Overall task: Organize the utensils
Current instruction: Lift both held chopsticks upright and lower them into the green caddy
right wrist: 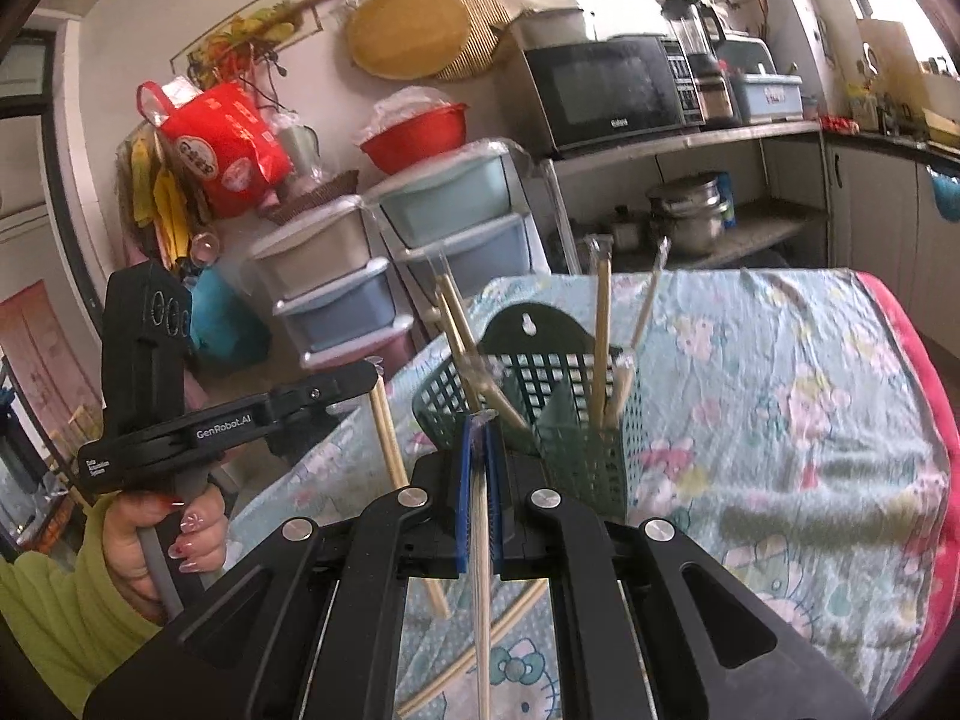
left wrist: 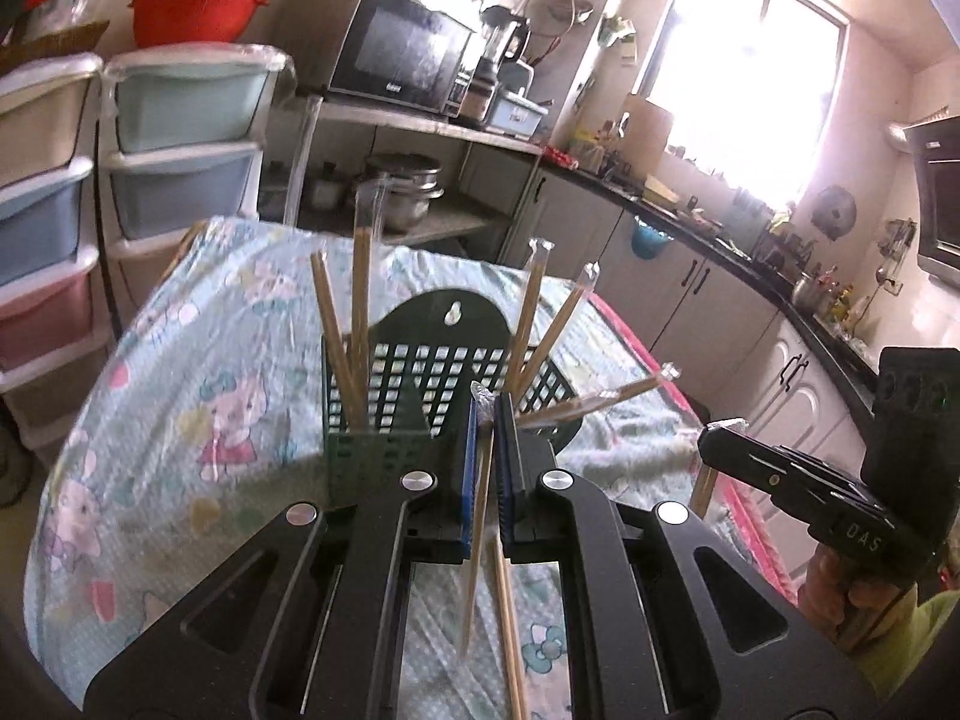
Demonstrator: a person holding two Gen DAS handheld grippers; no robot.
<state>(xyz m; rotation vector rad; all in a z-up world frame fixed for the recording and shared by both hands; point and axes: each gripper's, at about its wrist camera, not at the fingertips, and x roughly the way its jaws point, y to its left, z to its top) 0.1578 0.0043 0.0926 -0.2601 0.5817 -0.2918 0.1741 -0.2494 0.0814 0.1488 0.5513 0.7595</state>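
My left gripper point(left wrist: 487, 414) and right gripper point(right wrist: 480, 426) are each clamped on a plastic-wrapped wooden chopstick pair point(left wrist: 480, 516), near the dark green perforated plastic holder point(left wrist: 384, 450). Beyond the holder, the floral tablecloth point(right wrist: 780, 372) lies open to its edge.

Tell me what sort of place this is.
A home kitchen, most likely. A microwave and blender sit on a shelf, steel pots are stored below, and a counter with cabinets runs under the window. The work surface is a table under a cartoon-print cloth.

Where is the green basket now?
The green basket stands on the cloth-covered table, just beyond both grippers in both views, with chopsticks upright in it.
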